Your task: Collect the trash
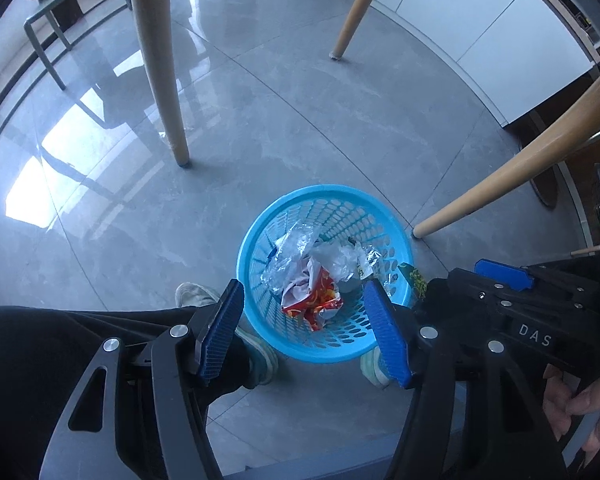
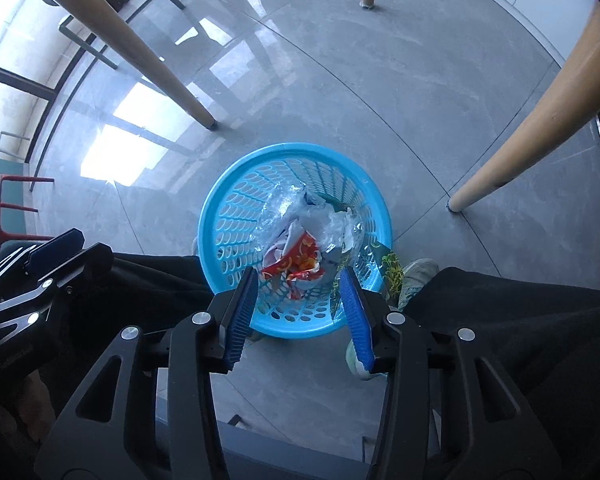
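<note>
A: What could go wrong from here?

B: I'd watch the green wrapper point(image 2: 388, 268). It sits at the near edge of the blue basket point(image 2: 220, 216), seemingly draped over the rim rather than down inside. A nudge from a shoe point(image 2: 416, 276) beside the basket could tip it onto the floor point(image 1: 300, 120). Whether it hangs inside or outside the wall, I can't tell for sure.

A: And the rest of the trash?

B: It's in the bottom of the basket: a red snack wrapper point(image 1: 312, 300) under crumpled clear plastic point(image 1: 296, 248). It's light, springy stuff, so it may puff up again.

A: The grippers?

B: Both hang above the basket, pointing down into it. The left gripper point(image 1: 304, 332) has its blue pads spread wide, with nothing between them. The right gripper point(image 2: 300, 312) is parted less widely, and it's also empty; its pads touch nothing.

A: Any other risk?

B: The basket stands between the person's feet and near a wooden table leg point(image 2: 520, 140); kicking it would spill everything.
</note>
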A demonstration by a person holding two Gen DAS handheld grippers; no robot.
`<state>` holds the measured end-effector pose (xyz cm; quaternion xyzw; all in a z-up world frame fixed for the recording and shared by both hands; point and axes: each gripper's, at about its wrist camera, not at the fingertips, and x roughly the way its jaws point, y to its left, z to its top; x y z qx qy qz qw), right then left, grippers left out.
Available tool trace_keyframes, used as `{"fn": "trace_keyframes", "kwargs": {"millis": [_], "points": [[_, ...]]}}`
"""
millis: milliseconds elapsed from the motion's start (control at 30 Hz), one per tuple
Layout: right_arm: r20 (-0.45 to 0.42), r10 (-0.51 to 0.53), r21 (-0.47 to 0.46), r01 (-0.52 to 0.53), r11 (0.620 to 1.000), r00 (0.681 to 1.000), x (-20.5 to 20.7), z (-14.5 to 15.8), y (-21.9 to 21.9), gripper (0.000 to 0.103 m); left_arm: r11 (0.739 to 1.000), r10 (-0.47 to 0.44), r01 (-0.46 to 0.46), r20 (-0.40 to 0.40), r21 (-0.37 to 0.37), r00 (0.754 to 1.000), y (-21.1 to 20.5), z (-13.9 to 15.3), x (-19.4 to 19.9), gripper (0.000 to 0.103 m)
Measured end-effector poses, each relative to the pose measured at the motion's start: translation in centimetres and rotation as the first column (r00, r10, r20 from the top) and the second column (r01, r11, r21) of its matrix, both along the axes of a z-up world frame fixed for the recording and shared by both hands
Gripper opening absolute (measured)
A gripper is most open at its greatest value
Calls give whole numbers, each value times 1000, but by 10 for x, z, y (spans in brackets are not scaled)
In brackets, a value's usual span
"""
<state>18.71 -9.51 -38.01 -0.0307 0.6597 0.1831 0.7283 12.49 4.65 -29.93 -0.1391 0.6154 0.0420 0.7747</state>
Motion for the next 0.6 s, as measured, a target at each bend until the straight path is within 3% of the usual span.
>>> {"fn": "trace_keyframes", "kwargs": {"millis": [233, 600], "points": [[62, 35, 60, -39, 997, 997, -33, 39, -11, 50, 999, -33, 32, 57, 10, 998, -11, 34, -26, 70], [203, 111, 66, -127, 990, 973, -85, 96, -23, 60, 999, -37, 35, 138, 20, 990, -11, 79, -70, 80]]}}
